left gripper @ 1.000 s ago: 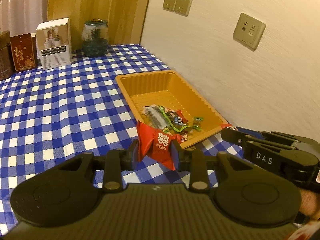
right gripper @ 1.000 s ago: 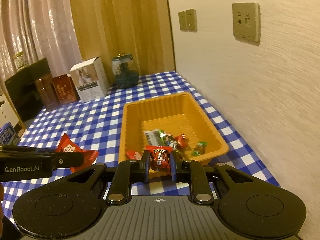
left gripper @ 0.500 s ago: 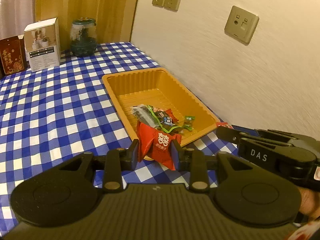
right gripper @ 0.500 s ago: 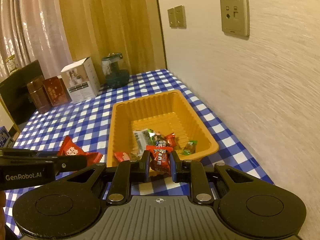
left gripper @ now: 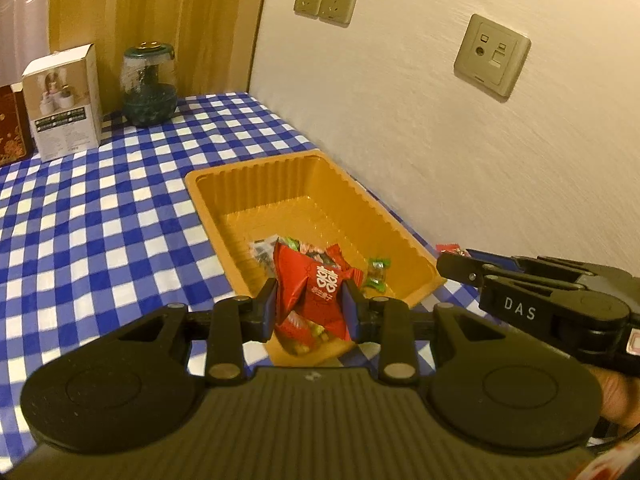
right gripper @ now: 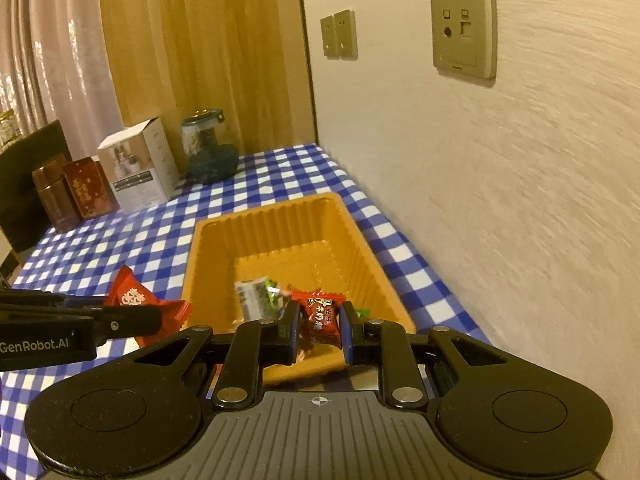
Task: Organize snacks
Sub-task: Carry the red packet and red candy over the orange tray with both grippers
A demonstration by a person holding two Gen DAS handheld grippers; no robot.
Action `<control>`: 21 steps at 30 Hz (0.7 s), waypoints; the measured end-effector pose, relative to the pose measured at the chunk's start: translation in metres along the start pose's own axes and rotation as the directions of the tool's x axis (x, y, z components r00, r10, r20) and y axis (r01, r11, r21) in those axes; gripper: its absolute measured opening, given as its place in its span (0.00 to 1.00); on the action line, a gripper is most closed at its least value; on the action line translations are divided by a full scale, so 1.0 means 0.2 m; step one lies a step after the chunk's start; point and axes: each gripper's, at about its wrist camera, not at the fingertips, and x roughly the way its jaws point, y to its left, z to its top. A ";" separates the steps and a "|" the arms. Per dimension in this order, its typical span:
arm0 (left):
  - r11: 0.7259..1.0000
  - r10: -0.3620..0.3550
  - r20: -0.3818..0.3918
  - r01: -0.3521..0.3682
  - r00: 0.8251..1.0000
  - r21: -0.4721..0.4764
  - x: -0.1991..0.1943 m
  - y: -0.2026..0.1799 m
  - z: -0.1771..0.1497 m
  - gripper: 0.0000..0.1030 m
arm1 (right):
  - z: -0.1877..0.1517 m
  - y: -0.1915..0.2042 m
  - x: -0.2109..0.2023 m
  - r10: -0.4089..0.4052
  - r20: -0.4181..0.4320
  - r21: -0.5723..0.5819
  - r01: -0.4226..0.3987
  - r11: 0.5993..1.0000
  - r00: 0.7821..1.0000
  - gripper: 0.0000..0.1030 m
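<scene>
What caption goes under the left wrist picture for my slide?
Left gripper holds a red snack by the orange tray; the right gripper waits alongside.

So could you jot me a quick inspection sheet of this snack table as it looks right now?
Surface: table under a blue and white checked cloth, set against a wall.
Job's things: orange tray holding a few wrapped snacks at its near end.
Clutter: glass jar, white box and dark red boxes at the far edge.
Grippers: left tool shut on a big red snack packet; right tool shut on a small red candy, both by the tray's near end.
Cables: nothing seen.
Surroundings: wall sockets, wooden panel, curtain.
</scene>
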 end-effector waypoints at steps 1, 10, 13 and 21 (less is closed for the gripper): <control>1.000 0.000 0.002 0.000 1.000 0.005 0.02 0.00 0.01 0.29 | 0.01 0.00 0.02 -0.001 0.003 -0.003 0.001 1.000 1.000 0.20; 1.000 -0.012 0.014 0.012 1.000 0.015 0.19 0.07 0.09 0.29 | 0.06 0.02 0.18 -0.043 0.036 0.000 0.044 0.999 0.998 0.20; 0.999 -0.015 0.016 0.014 1.000 0.029 0.24 0.08 0.11 0.29 | 0.06 0.02 0.24 -0.056 0.050 0.020 0.055 0.998 0.997 0.20; 0.999 -0.031 0.033 0.031 0.999 0.018 0.39 0.18 0.13 0.29 | 0.08 0.03 0.39 -0.050 0.049 0.032 0.048 0.998 0.998 0.20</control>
